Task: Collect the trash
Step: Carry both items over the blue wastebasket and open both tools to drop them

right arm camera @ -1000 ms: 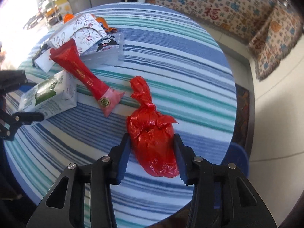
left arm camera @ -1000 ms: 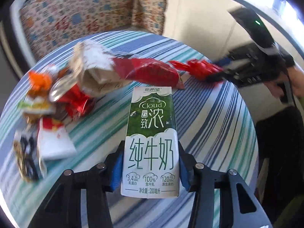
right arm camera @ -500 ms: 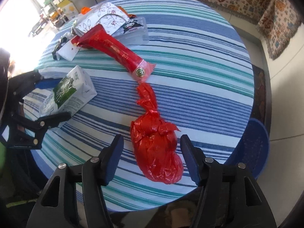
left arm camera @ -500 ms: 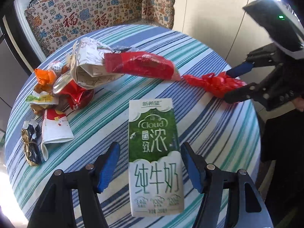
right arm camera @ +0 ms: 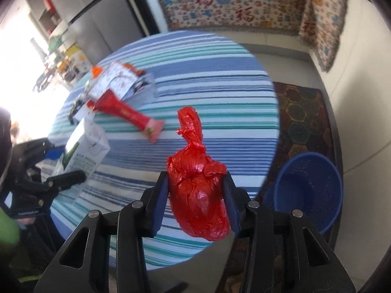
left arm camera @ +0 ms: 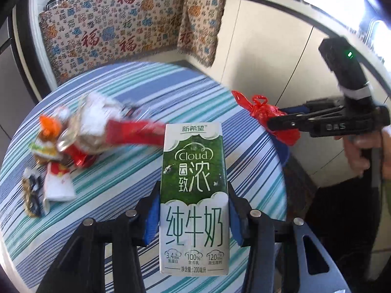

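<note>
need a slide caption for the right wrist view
Right gripper clamps a knotted red bag above the striped table edge, with a blue bin on the floor beside it.

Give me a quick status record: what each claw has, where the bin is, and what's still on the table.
left claw: shut on milk carton, held off the table
right claw: shut on red bag, held near the table's edge
bin: blue, on the floor beside the table, right of the right claw; looks empty
table: round, striped cloth
left on table: red tube pack, white patterned wrapper, small wrappers in a pile at the far side
</note>
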`<state>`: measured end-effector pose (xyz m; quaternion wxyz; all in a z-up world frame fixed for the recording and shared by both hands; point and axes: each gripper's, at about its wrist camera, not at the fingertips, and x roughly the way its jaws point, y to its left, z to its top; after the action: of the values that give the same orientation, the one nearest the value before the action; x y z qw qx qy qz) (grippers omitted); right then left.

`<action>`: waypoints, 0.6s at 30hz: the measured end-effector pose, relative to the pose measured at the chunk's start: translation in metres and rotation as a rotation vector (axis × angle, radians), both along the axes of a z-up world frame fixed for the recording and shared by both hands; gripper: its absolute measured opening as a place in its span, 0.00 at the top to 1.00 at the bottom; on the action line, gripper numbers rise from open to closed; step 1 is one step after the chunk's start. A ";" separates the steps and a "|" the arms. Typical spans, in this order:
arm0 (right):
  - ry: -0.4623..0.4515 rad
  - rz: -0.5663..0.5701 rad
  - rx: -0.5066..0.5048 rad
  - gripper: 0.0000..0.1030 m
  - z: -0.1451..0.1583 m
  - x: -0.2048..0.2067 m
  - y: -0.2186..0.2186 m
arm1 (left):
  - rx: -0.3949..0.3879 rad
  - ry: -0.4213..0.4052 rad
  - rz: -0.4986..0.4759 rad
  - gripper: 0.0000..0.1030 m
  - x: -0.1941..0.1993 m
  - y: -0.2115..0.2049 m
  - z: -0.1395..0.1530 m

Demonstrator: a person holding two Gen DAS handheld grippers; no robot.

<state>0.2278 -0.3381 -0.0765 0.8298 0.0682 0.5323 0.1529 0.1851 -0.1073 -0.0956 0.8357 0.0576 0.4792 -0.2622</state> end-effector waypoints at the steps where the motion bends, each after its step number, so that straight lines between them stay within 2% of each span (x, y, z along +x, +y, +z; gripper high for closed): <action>1: -0.001 -0.054 -0.004 0.57 0.000 -0.001 -0.019 | -0.017 -0.004 -0.012 0.53 0.003 -0.013 0.005; 5: 0.019 -0.226 -0.018 0.57 -0.010 -0.001 -0.093 | -0.060 -0.007 -0.082 0.53 0.022 -0.081 0.014; 9: 0.030 -0.347 -0.013 0.57 -0.023 0.003 -0.153 | -0.095 0.009 -0.138 0.53 0.045 -0.159 0.008; 13: 0.030 -0.419 -0.025 0.57 -0.039 0.009 -0.189 | -0.115 0.058 -0.161 0.53 0.071 -0.236 -0.017; 18: 0.042 -0.487 0.012 0.57 -0.069 0.009 -0.229 | -0.138 0.131 -0.154 0.53 0.093 -0.292 -0.058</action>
<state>0.2365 -0.5670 -0.1452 0.8307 0.2024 0.5162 -0.0500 0.2786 -0.3996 -0.1533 0.7819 0.0193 0.5078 -0.3611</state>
